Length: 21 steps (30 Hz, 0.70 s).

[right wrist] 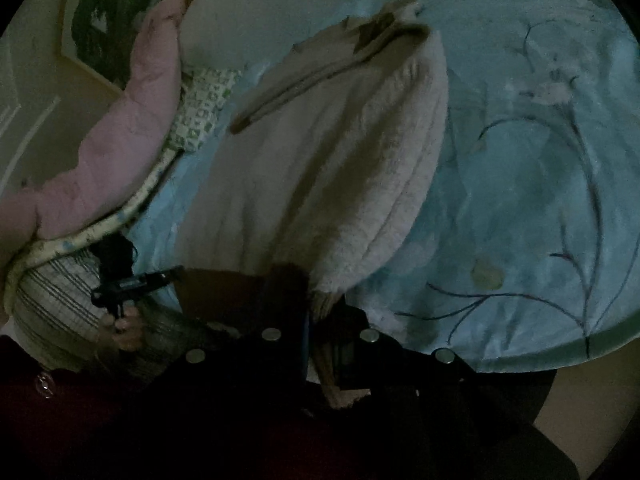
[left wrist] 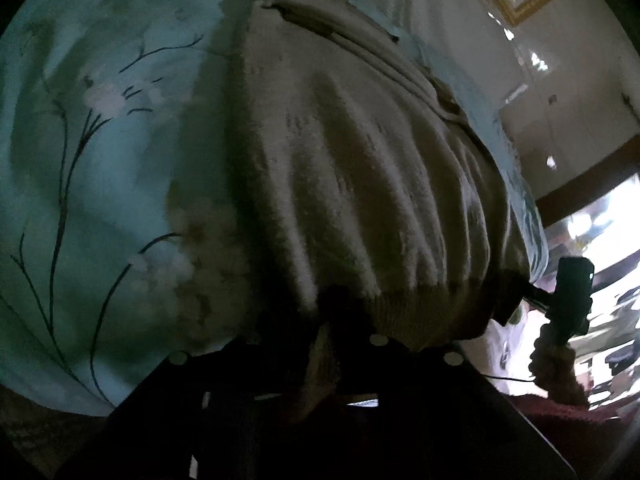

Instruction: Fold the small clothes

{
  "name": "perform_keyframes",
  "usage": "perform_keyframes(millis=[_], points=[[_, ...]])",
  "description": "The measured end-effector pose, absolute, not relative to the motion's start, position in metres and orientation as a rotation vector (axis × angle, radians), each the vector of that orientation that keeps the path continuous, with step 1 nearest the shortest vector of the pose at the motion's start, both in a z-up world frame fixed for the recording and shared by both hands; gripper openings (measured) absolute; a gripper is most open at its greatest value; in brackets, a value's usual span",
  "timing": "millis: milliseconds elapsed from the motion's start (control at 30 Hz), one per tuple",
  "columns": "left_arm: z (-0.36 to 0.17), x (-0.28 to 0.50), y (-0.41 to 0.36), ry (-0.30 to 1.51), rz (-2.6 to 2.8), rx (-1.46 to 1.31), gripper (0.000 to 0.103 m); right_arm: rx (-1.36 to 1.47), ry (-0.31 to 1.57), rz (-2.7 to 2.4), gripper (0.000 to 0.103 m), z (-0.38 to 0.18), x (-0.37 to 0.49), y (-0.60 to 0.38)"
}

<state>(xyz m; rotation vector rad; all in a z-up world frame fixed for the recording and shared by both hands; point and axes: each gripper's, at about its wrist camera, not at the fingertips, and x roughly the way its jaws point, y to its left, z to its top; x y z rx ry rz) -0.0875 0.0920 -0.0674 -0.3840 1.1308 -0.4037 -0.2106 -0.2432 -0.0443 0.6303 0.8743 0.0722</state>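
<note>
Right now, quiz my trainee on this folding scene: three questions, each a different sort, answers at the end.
1. True or false: the beige sweater lies on a light blue floral bedsheet.
2. Multiple choice: the left gripper is A) open above the sheet, B) shut on the sweater's ribbed hem, C) holding a pillow.
3. Fill in: the right gripper is shut on the sweater's ____ edge.

Key: 1 true; 2 B; 3 near.

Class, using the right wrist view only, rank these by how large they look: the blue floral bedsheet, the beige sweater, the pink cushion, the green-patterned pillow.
1. blue floral bedsheet
2. beige sweater
3. pink cushion
4. green-patterned pillow, partly hidden, so unsure
</note>
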Motion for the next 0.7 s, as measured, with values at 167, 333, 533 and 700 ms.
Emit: perform_keyframes(millis=[167, 333, 533, 700], points=[[-0.058, -0.09, 0.088, 1.086, -0.42, -0.333, 0.005, 0.638, 0.857, 0.105, 0.011, -0.039, -0.211, -0.244], [-0.034, -0.094, 0.103, 0.965, -0.472, -0.423, 0.005, 0.68, 0.745, 0.172, 0.01, -0.014, -0.214, -0.251], [0.001, -0.08, 0.113, 0.83, -0.482, -0.491, 0.005, 0.723, 0.629, 0.229, 0.01, 0.016, -0.195, -0.264], [0.024, -0.041, 0.112, 0.748, -0.484, -0.516, 0.005, 0.722, 0.542, 0.266, 0.01, 0.043, -0.162, -0.277]])
